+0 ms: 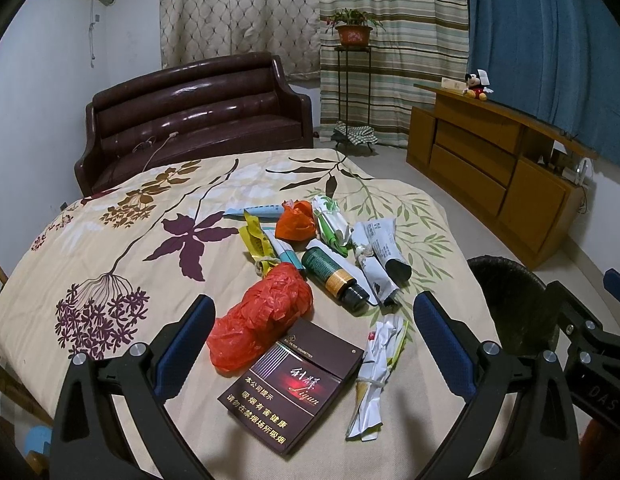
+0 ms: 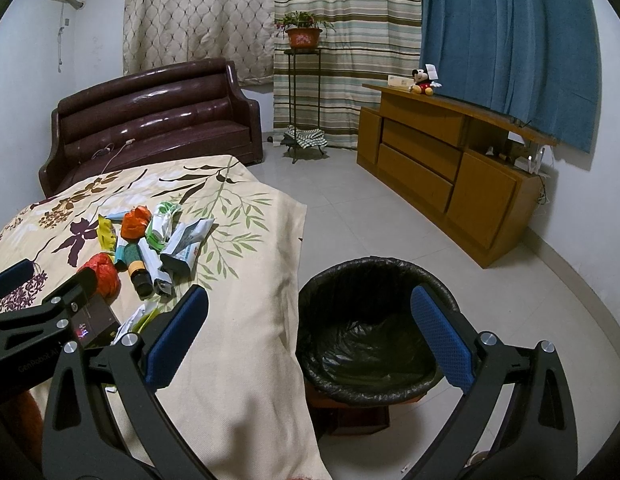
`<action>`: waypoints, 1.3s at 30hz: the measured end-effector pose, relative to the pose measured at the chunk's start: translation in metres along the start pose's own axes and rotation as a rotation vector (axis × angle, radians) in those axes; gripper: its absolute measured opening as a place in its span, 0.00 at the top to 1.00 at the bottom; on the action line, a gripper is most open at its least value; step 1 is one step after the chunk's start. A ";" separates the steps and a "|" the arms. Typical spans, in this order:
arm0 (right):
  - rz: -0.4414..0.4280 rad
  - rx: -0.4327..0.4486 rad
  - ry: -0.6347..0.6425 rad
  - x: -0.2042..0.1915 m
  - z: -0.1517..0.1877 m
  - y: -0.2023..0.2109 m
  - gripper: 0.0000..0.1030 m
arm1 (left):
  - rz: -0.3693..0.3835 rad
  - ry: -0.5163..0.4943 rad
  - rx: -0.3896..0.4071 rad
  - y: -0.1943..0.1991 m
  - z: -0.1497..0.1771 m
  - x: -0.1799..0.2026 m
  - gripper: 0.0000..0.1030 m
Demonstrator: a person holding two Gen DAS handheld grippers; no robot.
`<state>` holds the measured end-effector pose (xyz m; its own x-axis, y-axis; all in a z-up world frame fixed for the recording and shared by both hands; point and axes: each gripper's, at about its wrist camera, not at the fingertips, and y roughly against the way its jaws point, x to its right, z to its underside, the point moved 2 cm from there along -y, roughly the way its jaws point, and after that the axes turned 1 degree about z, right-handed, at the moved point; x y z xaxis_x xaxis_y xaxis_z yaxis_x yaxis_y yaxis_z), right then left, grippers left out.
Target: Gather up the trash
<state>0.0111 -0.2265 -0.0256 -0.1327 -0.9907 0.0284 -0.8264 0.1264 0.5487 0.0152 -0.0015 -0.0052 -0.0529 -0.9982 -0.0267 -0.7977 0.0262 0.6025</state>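
Both the left gripper (image 1: pixel 310 336) and right gripper (image 2: pixel 310 334) gape empty; at lower centre, the flat cigarette pack (image 1: pixel 290 384) could slip from the pads, missing the bin (image 2: pixel 369 328).

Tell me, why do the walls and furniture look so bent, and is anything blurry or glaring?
Left wrist view: fisheye curves the cabinet, black corners, glare on the sofa, cigarette box sharp. Right wrist view: same bending, trash bin dim inside, nothing blurred.

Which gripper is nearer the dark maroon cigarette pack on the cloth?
Left. The left gripper hangs open right over the dark maroon cigarette pack; the right gripper is off beside it, open above the black-lined trash bin.
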 end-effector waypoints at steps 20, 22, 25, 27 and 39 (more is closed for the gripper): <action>0.000 -0.003 0.000 0.001 0.000 -0.001 0.04 | 0.001 0.001 -0.004 0.000 0.001 0.000 0.06; 0.002 -0.002 0.001 0.001 0.000 -0.001 0.04 | 0.005 0.000 -0.013 0.000 0.002 0.000 0.06; 0.002 -0.001 0.000 0.000 -0.001 0.001 0.04 | -0.002 -0.009 -0.019 -0.003 0.008 -0.003 0.06; -0.005 -0.003 -0.001 -0.001 -0.001 0.000 0.04 | -0.012 -0.017 -0.029 -0.005 0.014 -0.007 0.06; -0.047 -0.051 0.030 -0.024 0.009 -0.013 0.18 | -0.059 0.012 -0.089 -0.012 0.024 -0.050 0.06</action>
<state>0.0195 -0.2041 -0.0411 -0.0774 -0.9967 0.0260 -0.8024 0.0777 0.5917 0.0126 0.0490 -0.0305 0.0003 -0.9985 -0.0549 -0.7423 -0.0370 0.6690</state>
